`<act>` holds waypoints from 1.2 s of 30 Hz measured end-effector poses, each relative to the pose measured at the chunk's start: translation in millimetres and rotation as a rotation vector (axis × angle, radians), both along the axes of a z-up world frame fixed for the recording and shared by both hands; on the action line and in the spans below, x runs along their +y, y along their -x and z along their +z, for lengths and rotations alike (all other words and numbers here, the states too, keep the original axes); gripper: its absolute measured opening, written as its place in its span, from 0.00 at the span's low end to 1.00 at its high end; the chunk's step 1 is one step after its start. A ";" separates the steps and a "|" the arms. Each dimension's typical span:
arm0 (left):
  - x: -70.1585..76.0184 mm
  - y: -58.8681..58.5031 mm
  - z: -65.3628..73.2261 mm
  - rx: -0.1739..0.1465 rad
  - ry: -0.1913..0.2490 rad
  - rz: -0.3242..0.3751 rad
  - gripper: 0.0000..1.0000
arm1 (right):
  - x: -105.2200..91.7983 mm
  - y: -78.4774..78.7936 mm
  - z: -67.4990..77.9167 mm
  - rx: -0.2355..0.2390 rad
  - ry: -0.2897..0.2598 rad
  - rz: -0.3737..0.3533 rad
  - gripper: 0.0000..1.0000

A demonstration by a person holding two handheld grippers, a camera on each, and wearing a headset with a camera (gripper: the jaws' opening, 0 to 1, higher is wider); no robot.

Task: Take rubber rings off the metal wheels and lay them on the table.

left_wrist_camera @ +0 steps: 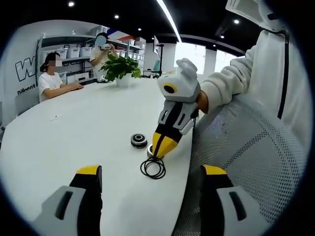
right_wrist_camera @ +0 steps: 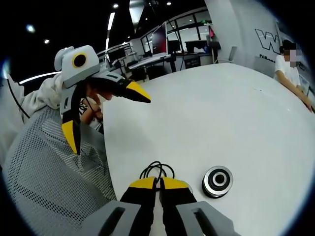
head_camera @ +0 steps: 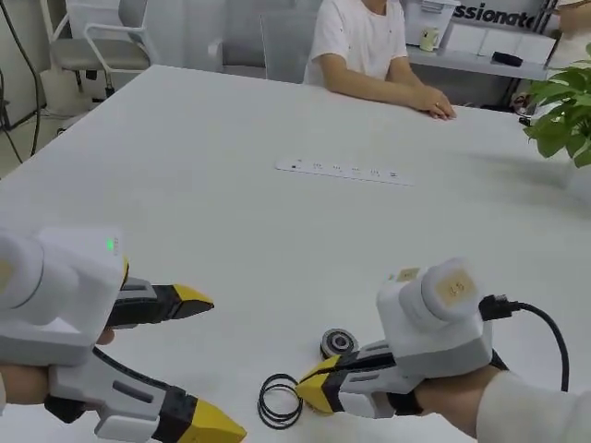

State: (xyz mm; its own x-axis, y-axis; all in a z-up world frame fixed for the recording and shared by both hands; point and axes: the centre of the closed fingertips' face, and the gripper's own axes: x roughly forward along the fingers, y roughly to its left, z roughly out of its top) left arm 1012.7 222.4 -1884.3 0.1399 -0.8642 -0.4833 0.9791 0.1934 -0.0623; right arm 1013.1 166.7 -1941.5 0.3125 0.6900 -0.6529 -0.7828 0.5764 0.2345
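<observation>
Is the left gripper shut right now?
No: in the left gripper view, the left gripper has its yellow-tipped jaws standing wide apart, gripping nothing.

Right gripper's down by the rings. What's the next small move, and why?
Probably open the right gripper: its jaws seem shut on the edge of the rubber rings, which already lie flat on the table beside the metal wheel. The left gripper hangs open, clear of them.
</observation>
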 end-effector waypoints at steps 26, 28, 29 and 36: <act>0.2 1.6 -2.9 0.008 -0.012 -0.005 0.79 | -20.4 -29.2 22.8 -0.067 -0.063 -0.125 0.04; 0.1 1.4 -3.1 0.009 -0.012 -0.005 0.79 | -25.0 -33.3 24.8 -0.073 -0.069 -0.145 0.04; 0.2 1.1 -3.4 0.009 -0.013 -0.003 0.79 | -28.2 -35.9 26.1 -0.074 -0.075 -0.161 0.04; 0.4 0.8 -4.9 0.011 -0.015 -0.003 0.79 | -53.6 -46.5 19.0 -0.041 -0.082 -0.258 0.06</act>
State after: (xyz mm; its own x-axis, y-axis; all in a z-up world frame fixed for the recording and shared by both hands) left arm 1012.0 222.8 -1889.2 0.1318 -0.8571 -0.4980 0.9790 0.1915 -0.0705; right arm 1059.6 113.1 -1922.5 0.5096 0.6343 -0.5813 -0.6225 0.7382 0.2598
